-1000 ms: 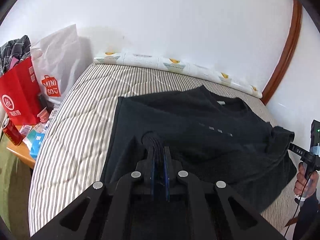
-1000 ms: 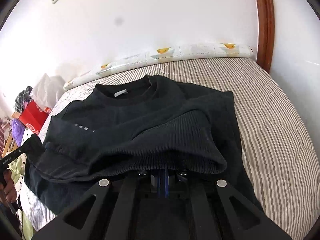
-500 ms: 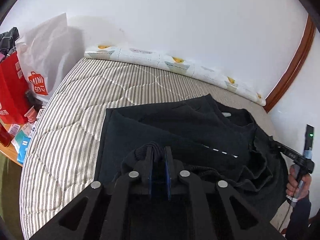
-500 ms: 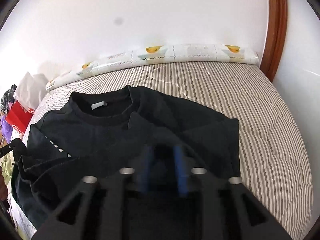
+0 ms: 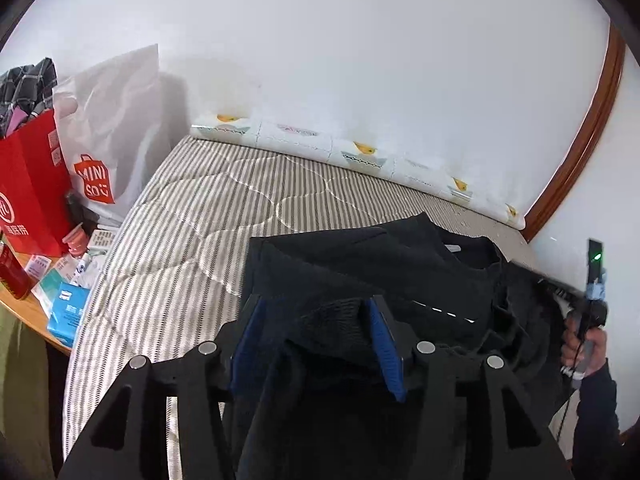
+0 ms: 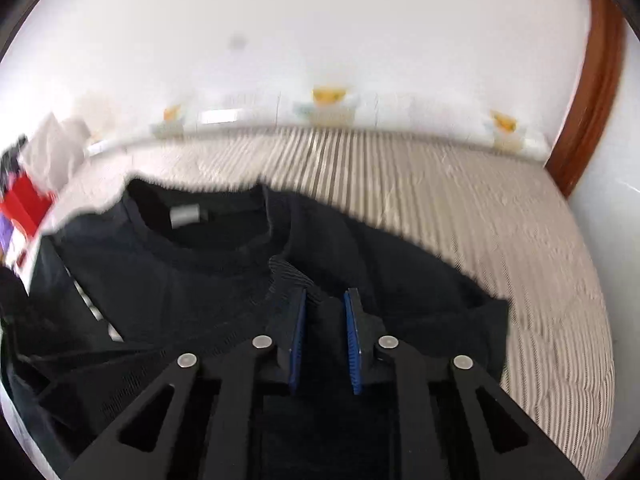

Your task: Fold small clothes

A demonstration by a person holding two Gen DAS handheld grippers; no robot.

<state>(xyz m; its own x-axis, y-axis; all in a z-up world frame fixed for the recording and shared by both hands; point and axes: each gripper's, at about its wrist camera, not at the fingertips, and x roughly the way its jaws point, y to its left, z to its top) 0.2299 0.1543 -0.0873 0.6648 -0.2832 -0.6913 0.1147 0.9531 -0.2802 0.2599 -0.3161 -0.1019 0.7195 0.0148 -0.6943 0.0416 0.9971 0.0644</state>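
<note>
Left wrist view: left gripper (image 5: 316, 332) stands with its jaws spread wide, holding nothing. A ribbed fold of the black sweater (image 5: 400, 276) lies in the gap between the blue pads (image 5: 384, 344), loose. The sweater spreads ahead and to the right of the jaws on the striped mattress (image 5: 192, 240), its collar toward the far right. The garment's left edge runs forward from just beyond the left finger; bare mattress lies to the left of it. Past the mattress edge, far left, stand a red bag (image 5: 32, 184) and a white bag (image 5: 108, 128) above a cluttered side table (image 5: 36, 312). The person's right hand (image 5: 584, 344) shows at the far right.

Right wrist view (motion-blurred): right gripper (image 6: 325, 340) has its jaws parted, with dark fabric between them but no visible clamp. The sweater (image 6: 200, 280) lies ahead and to the left; its collar sits forward-left of the fingertips, its long axis running roughly left to right across both views. A ribbed cuff or hem lies just ahead of the left finger. Bare mattress (image 6: 500, 220) extends to the right and ahead.

Judgement: the folded hem appears laid down. Both grippers sit at the near edge; open room lies forward for the next fold.
</note>
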